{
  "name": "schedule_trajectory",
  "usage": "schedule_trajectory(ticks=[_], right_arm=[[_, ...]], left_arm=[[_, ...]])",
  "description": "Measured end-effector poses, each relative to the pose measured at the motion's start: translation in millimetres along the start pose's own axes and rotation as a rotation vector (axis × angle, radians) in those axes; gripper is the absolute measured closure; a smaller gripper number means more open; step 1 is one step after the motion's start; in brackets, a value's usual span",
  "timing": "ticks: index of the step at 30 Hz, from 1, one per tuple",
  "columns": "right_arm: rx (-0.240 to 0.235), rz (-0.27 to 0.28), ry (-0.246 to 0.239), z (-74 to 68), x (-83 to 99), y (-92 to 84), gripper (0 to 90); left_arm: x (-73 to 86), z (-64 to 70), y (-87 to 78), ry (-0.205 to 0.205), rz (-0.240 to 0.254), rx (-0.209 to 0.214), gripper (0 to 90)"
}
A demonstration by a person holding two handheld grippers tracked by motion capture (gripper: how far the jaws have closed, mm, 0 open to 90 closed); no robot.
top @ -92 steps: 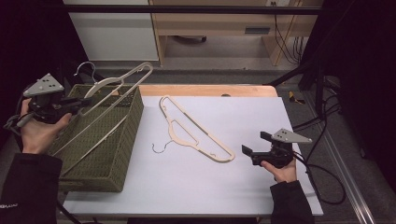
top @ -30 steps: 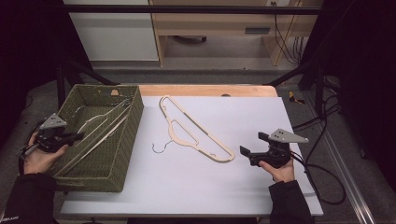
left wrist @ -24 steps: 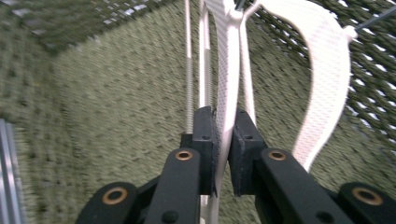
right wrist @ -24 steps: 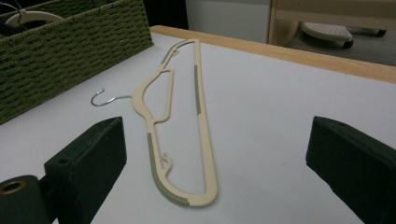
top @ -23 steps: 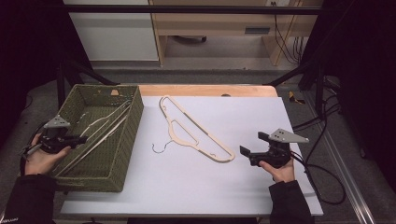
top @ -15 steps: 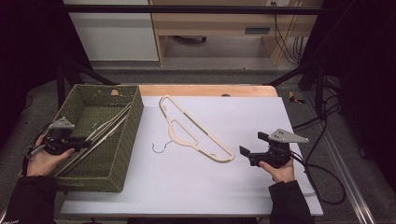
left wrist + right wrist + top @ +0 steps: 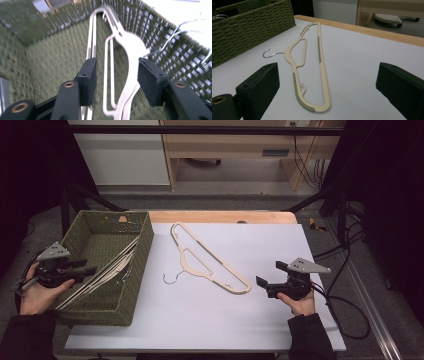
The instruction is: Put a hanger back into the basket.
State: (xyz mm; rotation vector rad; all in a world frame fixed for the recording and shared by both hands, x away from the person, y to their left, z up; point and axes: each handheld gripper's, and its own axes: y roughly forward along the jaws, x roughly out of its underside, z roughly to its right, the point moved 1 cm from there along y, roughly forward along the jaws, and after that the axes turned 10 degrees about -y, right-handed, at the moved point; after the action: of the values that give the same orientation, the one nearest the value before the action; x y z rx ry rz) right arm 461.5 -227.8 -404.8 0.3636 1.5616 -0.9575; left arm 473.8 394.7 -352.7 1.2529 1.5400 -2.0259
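Cream hangers (image 7: pixel 102 272) lie slanted inside green woven basket (image 7: pixel 137 270), hooks toward its near-table wall. Another cream hanger (image 7: pixel 207 260) lies flat on white table, metal hook pointing toward basket.

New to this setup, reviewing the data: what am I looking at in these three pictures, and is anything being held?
No robot arm here: a person holds a two-jaw tool in each hand. The high view looks down on the table; the other two cameras ride on the tools and look along their black jaws. The left gripper sits over a green woven basket with cream hangers in the basket; its jaws have just been opening, and the hangers lie between them, apparently unpinched. The right gripper is open, holding nothing, pointed at another cream hanger on the table with a wire hook.
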Motion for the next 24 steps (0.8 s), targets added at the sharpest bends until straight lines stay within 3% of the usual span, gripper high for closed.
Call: schedule_trajectory(ticks=[4, 9, 16, 17, 24], right_arm=[[-0.004, 0.007, 0.003, 0.5, -0.7, -0.9, 5.4], [-0.008, 0.010, 0.005, 0.0, -0.7, -0.3, 5.2], [-0.015, 0.016, 0.003, 0.1, -0.8, -0.7, 4.9], [-0.014, 0.017, 0.003, 0.0, -0.9, -0.9, 4.8], [-0.011, 0.029, 0.003, 0.1, -1.5, -3.0, 4.4]], left_arm=[[-10.0, 12.9, -8.1, -0.002, 0.088, 0.006, 39.4], [-24.1, 37.4, -13.5, -0.011, 0.195, 0.049, 30.6], [-34.7, 70.2, -7.1, 0.004, 0.262, 0.094, 17.3], [-35.8, 75.8, -5.4, -0.015, 0.282, 0.113, 15.3], [-40.3, 101.9, 1.2, -0.044, 0.338, 0.171, 9.6]])
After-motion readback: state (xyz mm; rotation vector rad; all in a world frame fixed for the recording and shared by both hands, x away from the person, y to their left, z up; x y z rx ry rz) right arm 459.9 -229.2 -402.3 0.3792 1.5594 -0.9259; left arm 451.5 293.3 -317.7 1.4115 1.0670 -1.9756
